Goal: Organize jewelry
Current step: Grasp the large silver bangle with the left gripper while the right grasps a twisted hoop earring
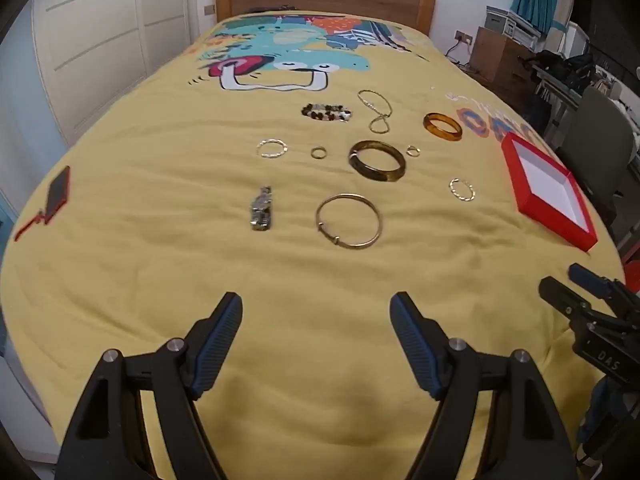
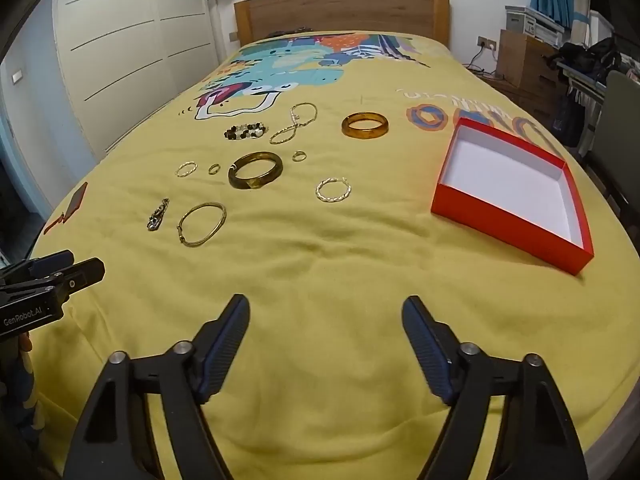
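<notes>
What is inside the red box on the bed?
Nothing: the shallow red cardboard box shows only its bare white floor in the right wrist view. Its near wall hides just a thin strip of floor.

A home bedroom: bed (image 2: 320, 280), wooden headboard (image 2: 340, 12), wardrobe (image 2: 132, 32).

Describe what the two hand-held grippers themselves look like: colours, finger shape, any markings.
Both are matte black. The left hand-held gripper and the right hand-held gripper each have two tapered fingers faced with ribbed dark-blue pads and silver pivot pins. White lettering shows on the bodies: "GenRobot.AI" on the left, "DAS" on the right.
</notes>
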